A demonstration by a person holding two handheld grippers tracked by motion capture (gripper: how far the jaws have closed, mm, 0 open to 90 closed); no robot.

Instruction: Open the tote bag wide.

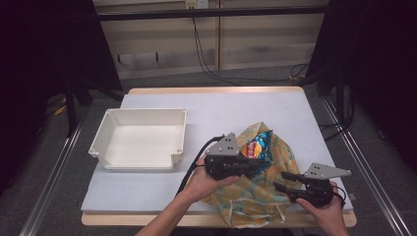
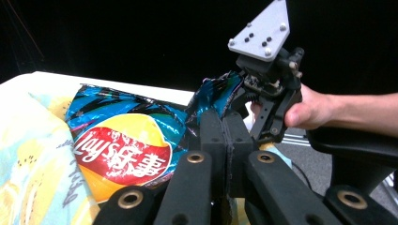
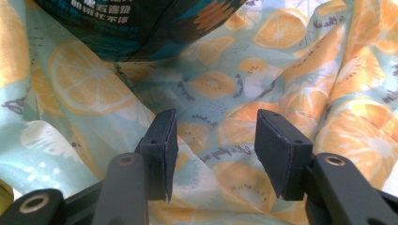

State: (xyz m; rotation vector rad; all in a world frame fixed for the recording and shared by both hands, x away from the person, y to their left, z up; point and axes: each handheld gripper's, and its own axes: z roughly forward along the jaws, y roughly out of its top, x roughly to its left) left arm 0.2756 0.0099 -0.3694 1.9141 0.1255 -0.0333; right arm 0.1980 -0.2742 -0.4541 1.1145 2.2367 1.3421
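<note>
Tray (image 1: 140,140): white, empty, on the bench (image 1: 221,110) left of the bag. Bag (image 1: 275,152): cloth, orange-slice print, crumpled at the near right bench edge, mouth spread. Contents: one crisp packet (image 1: 256,146), blue and yellow, lying partly out of the mouth. We recorded its long axis slanting across the bag. Left gripper (image 1: 255,164): jaws together, clamped on the packet's edge. Right gripper (image 3: 213,150): jaws apart over the bag cloth.

Beyond the jaws we see a pale wooden panelled back wall (image 1: 255,37), black hanging cables (image 1: 204,54), grey carpeted floor (image 1: 236,78) and dark side curtains (image 1: 373,54).
</note>
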